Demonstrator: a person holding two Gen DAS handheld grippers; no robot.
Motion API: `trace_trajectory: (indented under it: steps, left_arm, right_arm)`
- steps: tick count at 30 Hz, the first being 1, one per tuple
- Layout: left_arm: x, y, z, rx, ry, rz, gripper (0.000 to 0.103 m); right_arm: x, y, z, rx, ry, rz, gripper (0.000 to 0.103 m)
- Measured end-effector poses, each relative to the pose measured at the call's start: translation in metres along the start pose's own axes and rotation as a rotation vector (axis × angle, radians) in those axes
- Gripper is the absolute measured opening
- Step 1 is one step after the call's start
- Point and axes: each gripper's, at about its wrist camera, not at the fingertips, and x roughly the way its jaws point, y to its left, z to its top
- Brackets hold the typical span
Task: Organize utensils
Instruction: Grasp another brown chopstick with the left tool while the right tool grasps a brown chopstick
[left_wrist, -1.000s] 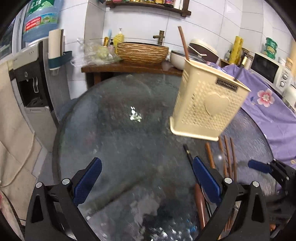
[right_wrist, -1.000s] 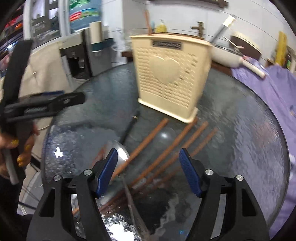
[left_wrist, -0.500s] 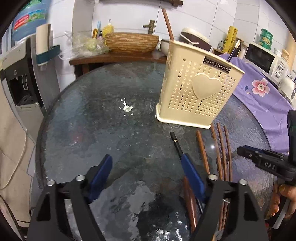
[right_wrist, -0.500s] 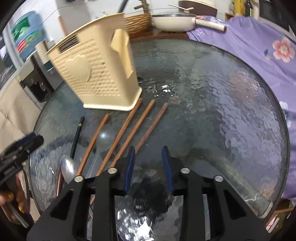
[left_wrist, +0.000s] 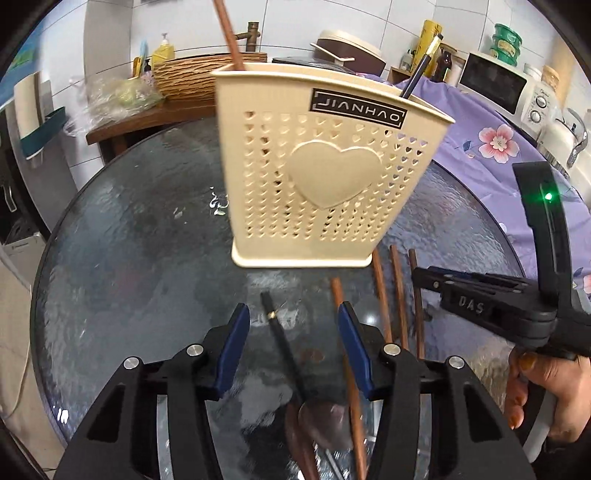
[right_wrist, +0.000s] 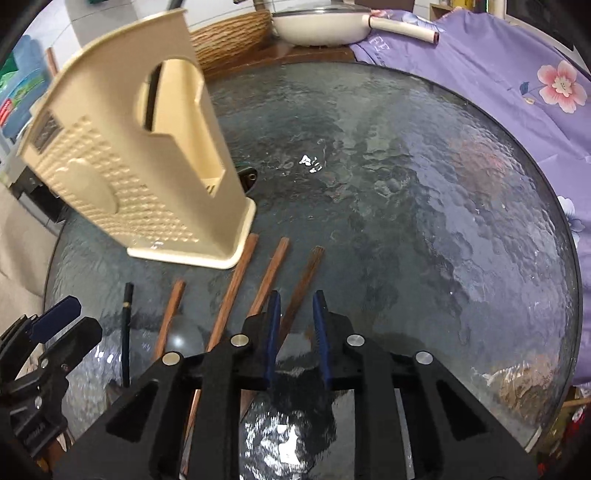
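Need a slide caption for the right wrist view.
Right gripper straddles the rightmost wooden chopstick beside the cream utensil holder.

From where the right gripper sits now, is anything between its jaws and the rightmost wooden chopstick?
Nothing visible. The right gripper has narrowly parted jaws straddling the rightmost wooden chopstick, which lies apart from its neighbours on the glass table. The cream utensil holder stands off to the left.

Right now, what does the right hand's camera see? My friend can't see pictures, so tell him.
The right gripper, nearly closed, straddles a wooden chopstick on the round glass table. More chopsticks lie beside a cream utensil holder.
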Motion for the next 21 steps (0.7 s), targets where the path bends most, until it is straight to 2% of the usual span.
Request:
trace_trajectory:
  steps: [3, 9, 21]
  left_arm:
    - [0.011, -0.003, 0.009, -0.012, 0.021, 0.007, 0.047]
    - [0.03, -0.013, 0.018, 0.004, 0.067, 0.008, 0.044]
    - [0.056, -0.036, 0.023, 0.049, 0.131, 0.019, 0.041]
  right_arm:
    - [0.006, -0.001, 0.004, -0.003, -0.004, -0.037, 0.018]
    - [0.012, -0.003, 0.011, -0.002, 0.001, -0.042, 0.013]
    - [0.013, -0.014, 0.014, -0.003, 0.002, -0.041, 0.012]
